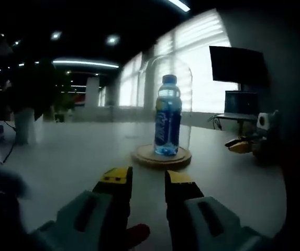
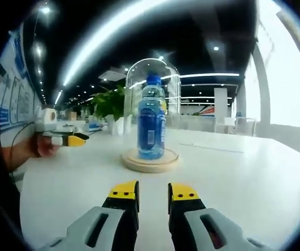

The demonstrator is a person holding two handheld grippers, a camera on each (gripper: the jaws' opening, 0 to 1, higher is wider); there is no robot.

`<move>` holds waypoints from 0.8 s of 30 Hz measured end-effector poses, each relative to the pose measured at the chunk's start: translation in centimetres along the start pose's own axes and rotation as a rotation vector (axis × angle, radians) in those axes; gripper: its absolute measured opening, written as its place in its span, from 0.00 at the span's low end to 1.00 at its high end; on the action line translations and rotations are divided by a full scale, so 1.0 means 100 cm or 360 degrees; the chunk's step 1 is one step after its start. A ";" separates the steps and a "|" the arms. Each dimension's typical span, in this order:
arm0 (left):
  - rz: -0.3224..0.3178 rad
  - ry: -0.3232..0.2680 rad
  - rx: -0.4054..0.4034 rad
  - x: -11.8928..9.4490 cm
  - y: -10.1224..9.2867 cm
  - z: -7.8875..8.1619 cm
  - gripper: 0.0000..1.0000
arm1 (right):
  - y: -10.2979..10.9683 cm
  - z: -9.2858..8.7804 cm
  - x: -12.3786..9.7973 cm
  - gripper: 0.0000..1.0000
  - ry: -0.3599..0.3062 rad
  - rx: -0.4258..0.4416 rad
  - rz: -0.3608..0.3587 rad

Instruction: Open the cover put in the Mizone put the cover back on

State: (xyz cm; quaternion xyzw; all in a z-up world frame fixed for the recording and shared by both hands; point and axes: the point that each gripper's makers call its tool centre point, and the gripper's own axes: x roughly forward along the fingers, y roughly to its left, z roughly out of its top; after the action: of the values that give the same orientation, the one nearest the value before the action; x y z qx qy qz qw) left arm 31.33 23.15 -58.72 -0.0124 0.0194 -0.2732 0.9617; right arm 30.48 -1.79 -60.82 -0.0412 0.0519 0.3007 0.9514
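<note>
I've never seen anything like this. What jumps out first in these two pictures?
A blue drink bottle stands upright on a round wooden base in the middle of a pale table, under a clear glass dome. In the foreground of each view, a pair of yellow-tipped jaws, the right gripper and left gripper, points toward it, slightly apart and holding nothing.

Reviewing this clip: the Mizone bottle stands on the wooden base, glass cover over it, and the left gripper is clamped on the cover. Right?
Not quite. The left gripper holds nothing, short of the glass cover, as the left gripper view shows. The Mizone bottle does stand covered on the wooden base.
</note>
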 end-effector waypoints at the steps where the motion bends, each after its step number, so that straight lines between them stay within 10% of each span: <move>1: -0.0002 0.0002 0.0014 0.000 -0.001 0.000 0.20 | 0.000 0.000 0.000 0.14 0.0000 0.0000 0.0001; 24: -0.0035 -0.0069 -0.0005 -0.004 0.004 0.008 0.23 | 0.000 0.001 0.000 0.14 -0.0011 0.0012 0.0012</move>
State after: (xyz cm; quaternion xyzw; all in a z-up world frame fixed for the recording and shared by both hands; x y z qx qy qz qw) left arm 31.18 23.71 -57.90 -0.0202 -0.0012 -0.2833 0.9588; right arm 30.52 -1.75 -60.73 -0.0363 0.0500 0.3044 0.9506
